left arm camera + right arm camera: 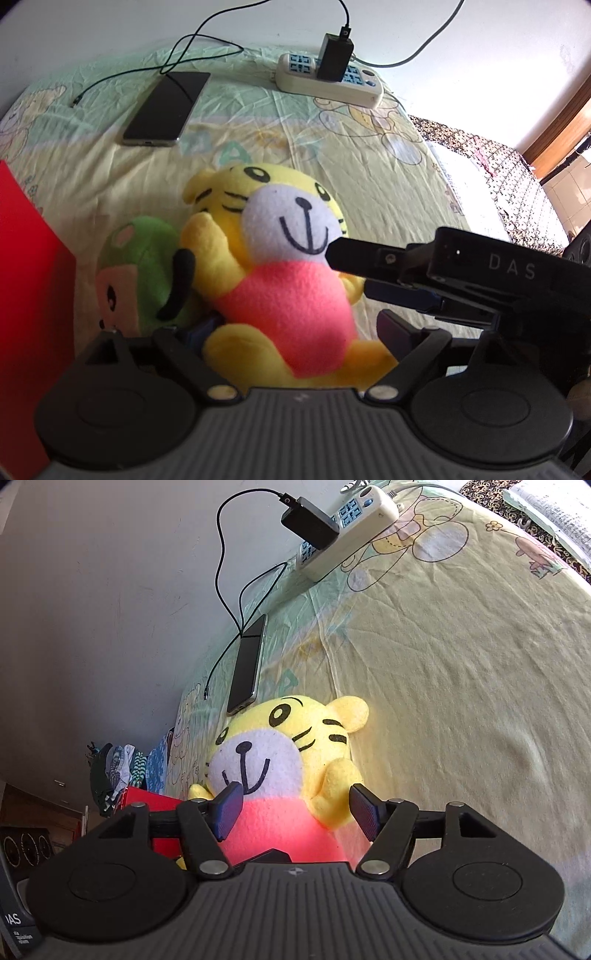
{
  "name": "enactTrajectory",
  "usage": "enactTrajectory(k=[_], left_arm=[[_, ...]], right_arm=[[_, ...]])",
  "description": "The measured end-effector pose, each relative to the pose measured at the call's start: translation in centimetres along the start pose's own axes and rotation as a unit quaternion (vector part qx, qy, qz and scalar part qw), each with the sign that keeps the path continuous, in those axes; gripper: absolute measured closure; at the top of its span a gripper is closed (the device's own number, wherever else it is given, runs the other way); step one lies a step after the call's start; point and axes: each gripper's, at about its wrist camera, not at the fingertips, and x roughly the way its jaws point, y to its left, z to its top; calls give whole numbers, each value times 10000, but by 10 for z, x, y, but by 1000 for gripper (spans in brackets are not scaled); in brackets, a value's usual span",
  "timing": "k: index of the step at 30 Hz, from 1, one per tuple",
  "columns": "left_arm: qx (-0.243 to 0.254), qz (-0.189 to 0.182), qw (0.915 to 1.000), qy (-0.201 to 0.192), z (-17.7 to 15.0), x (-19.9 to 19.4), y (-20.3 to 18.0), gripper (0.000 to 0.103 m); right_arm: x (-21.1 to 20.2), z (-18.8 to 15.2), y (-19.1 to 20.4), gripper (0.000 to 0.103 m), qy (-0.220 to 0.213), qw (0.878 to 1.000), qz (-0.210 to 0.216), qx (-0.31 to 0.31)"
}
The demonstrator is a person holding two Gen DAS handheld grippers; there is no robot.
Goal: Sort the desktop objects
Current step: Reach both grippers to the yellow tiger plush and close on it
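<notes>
A yellow tiger plush (280, 280) with a pink body lies face up on the cartoon-print cloth (369, 173). My right gripper (295, 814) is shut on the tiger plush (280, 746) at the torso, one pad under its chin and the other against its arm. In the left wrist view the right gripper (351, 273) reaches in from the right. My left gripper (297, 328) stands wide open around the plush's legs; its left finger is hidden behind the toy. A green plush (144, 266) lies against the tiger's left side.
A red box (29, 295) stands at the left edge. At the back lie a dark phone (166, 107), a loose black cable (122, 74) and a white power strip (332, 77) with a black charger plugged in. Dark patterned fabric (498, 173) borders the cloth on the right.
</notes>
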Motion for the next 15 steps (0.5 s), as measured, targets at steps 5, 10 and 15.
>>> enactTrajectory(k=[5,10,15], left_arm=[[-9,142,9999,-16,5,10,-1,12],[33,270,9996,-22,5,16,-5,11],[50,244,9997,-42,5,12,-11,11]], right_arm=[[15,5,-3,29,163,9998,-39,-79],[28,7,-7,26,298,9995,53,8],[28,9,-17,38,411,9984,345,175]])
